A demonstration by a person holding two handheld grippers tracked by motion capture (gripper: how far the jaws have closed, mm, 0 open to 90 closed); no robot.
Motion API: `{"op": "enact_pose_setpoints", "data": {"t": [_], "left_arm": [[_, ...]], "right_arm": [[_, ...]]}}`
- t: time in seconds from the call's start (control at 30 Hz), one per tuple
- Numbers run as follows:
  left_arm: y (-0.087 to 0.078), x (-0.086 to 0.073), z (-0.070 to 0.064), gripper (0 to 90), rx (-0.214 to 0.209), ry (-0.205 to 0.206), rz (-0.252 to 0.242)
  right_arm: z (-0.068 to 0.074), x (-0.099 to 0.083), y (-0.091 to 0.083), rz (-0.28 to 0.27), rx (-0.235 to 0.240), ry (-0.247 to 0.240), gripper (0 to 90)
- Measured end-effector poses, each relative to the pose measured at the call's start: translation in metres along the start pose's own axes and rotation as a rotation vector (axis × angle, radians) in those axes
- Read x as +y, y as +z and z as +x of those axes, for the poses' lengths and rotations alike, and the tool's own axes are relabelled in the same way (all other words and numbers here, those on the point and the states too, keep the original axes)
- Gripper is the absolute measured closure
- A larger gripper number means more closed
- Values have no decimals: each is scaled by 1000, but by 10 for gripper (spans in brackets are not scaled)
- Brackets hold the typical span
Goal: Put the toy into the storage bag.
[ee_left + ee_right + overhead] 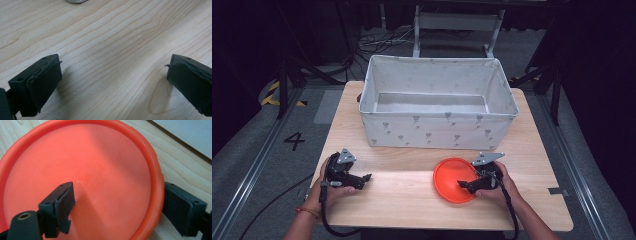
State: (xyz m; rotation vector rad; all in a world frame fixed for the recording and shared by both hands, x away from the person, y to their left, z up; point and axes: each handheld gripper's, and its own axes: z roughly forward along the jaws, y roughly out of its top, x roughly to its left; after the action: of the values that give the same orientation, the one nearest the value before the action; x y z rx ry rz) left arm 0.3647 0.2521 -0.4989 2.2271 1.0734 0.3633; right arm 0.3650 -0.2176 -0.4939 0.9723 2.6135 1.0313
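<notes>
The plate (455,180) is plain bright orange-red. Behind it, the fabric bin (438,131) is pale grey-white, dotted with small grey motifs. Under both, the table (412,200) shows light wood grain — both grippers' jaws are black.

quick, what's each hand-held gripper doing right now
Left hand-held gripper: open, empty, over bare table.
Right hand-held gripper: open, jaws straddling the orange plate rim, not yet closed.

Round orange plate (453,178) with raised rim, flat and upright on the wooden table's (412,200) near right part.
</notes>
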Motion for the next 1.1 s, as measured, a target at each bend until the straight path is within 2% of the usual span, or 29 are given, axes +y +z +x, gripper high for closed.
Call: {"op": "enact_pose_setpoints", "data": {"t": [0.03,0.07,0.1,0.13,0.17,0.2,0.27,0.37,0.53,0.67,0.8,0.93,1.0,1.03,1.07,1.1], "left_arm": [[0,0,0,2,1,2,0],[0,0,0,2,1,2,0],[0,0,0,2,4,4,-1],[0,0,0,2,4,4,-1],[0,0,0,2,4,4,-1],[0,0,0,2,4,4,-1],[0,0,0,2,3,5,0],[0,0,0,4,6,1,-3],[-1,-1,-1,4,6,-5,-1],[-1,-1,-1,5,8,-6,-2],[-1,-1,-1,5,7,-7,-2],[-1,-1,-1,5,16,-11,-3],[-1,-1,-2,5,17,-14,-5],[-1,-1,-2,5,17,-14,-5],[-1,-1,-2,5,17,-14,-5],[-1,-1,-2,5,17,-14,-5]], "right_arm": [[-2,0,-1,-8,-9,16,260],[-2,0,-1,-8,-9,16,260],[-5,0,-4,-20,-15,41,415],[-9,-1,-5,-34,-8,71,481],[-14,-4,-7,-50,29,97,544],[-14,-4,-7,-50,29,97,544],[-21,-7,-9,-70,67,131,599],[-25,-7,-13,-92,93,140,685],[-24,-4,-22,-103,122,108,747],[-20,2,-37,-150,155,75,804],[-14,7,-47,-175,163,40,821],[-6,14,-57,-179,163,-29,826],[0,19,-66,-173,149,-85,826],[0,19,-66,-173,149,-85,826],[4,26,-73,-158,147,-126,827],[4,26,-73,-158,147,-126,827]]}}
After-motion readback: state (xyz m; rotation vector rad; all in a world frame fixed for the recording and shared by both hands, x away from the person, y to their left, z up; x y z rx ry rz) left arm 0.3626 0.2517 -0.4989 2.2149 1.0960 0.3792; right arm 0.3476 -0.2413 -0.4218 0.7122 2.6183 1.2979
